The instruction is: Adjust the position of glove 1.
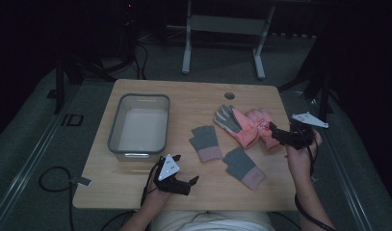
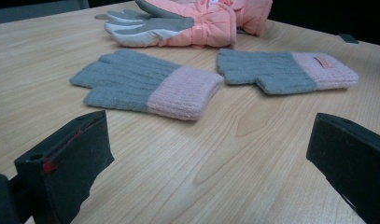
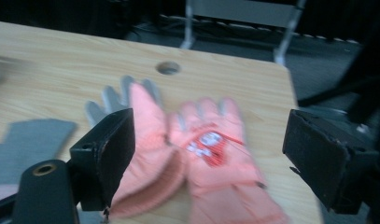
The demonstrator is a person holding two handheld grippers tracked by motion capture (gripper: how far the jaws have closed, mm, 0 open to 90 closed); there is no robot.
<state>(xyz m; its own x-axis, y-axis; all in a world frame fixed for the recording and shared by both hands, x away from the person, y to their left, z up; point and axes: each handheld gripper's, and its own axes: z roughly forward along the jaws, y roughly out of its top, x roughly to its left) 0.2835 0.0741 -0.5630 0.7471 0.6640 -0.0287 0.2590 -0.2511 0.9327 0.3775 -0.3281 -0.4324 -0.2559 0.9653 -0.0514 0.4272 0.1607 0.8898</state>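
Two pink ski gloves lie side by side right of centre on the wooden table (image 1: 193,96): one palm up with a grey palm (image 1: 234,124), the other (image 1: 263,126) with a red and white badge (image 3: 208,142). Two grey knit gloves with pink cuffs (image 1: 205,142) (image 1: 242,166) lie in front of them. My right gripper (image 1: 275,134) hangs open just above the pink gloves' cuffs, nothing between its jaws (image 3: 208,130). My left gripper (image 1: 185,168) rests low near the front edge, open and empty, facing the knit gloves (image 2: 145,84) (image 2: 285,70).
An empty clear plastic bin (image 1: 115,126) stands at the table's left. A round cable hole (image 1: 229,95) sits near the far edge. Beyond the table are a white desk frame (image 1: 222,43) and cables on the dark floor.
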